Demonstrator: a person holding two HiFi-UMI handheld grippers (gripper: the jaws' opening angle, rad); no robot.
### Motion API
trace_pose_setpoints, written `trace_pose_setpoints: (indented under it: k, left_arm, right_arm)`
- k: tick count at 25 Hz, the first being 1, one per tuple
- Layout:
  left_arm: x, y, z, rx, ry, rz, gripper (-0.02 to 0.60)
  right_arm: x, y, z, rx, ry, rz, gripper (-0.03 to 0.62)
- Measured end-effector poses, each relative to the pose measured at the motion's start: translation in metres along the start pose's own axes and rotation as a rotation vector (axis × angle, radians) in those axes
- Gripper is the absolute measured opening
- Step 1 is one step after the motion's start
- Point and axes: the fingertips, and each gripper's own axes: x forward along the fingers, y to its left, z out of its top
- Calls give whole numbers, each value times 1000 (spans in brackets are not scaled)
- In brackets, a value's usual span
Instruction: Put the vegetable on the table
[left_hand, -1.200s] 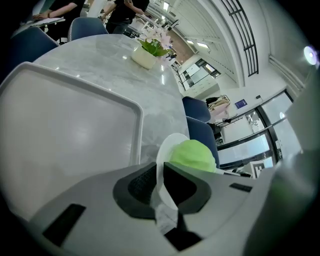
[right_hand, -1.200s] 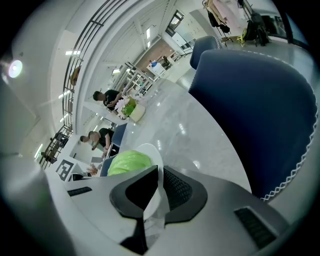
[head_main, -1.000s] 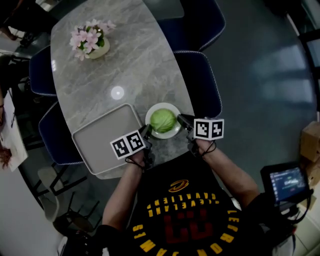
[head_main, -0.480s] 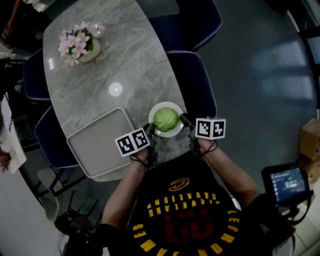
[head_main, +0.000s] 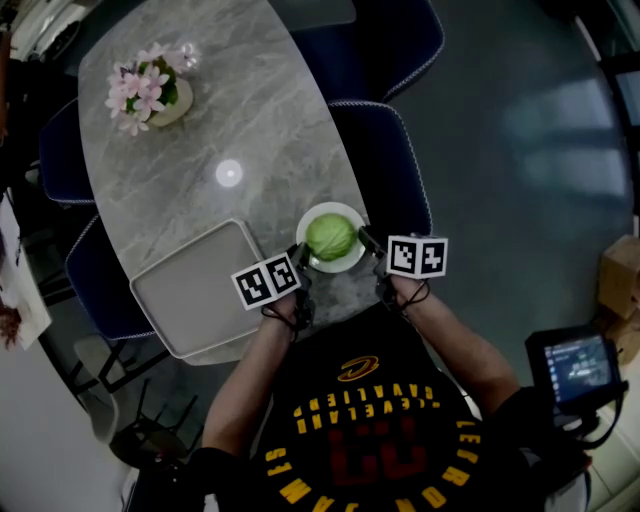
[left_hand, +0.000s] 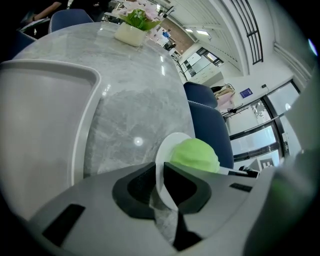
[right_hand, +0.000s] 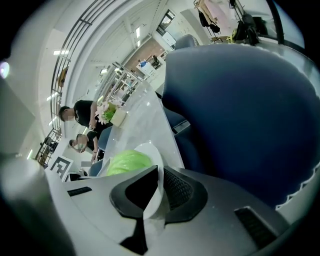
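A green cabbage (head_main: 331, 236) lies on a small white plate (head_main: 347, 215) near the table's (head_main: 270, 120) near right edge. My left gripper (head_main: 299, 256) is shut on the plate's left rim and my right gripper (head_main: 366, 240) is shut on its right rim. In the left gripper view the plate (left_hand: 167, 150) edge runs between the dark jaws of the left gripper (left_hand: 159, 186), with the cabbage (left_hand: 196, 154) just beyond. In the right gripper view the right gripper (right_hand: 159, 192) pinches the plate (right_hand: 154, 155) rim beside the cabbage (right_hand: 126, 163). Whether the plate rests on the table or hangs just above it I cannot tell.
A grey tray (head_main: 190, 290) lies left of the plate at the table's near end. A flower pot (head_main: 150, 90) stands at the far left. Dark blue chairs (head_main: 385, 150) line the table's right side, and people (right_hand: 82, 112) are far off.
Both grippers and the plate with the cabbage have shifted right across the table, away from the tray and toward the right edge. Both grips are unchanged.
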Motion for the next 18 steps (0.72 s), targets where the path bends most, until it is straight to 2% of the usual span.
trace_pose_setpoints:
  k: [18]
  left_arm:
    - [5,2,-4,28,8,30,48]
  right_arm:
    - [5,-8,-7,-25,0,-35,43]
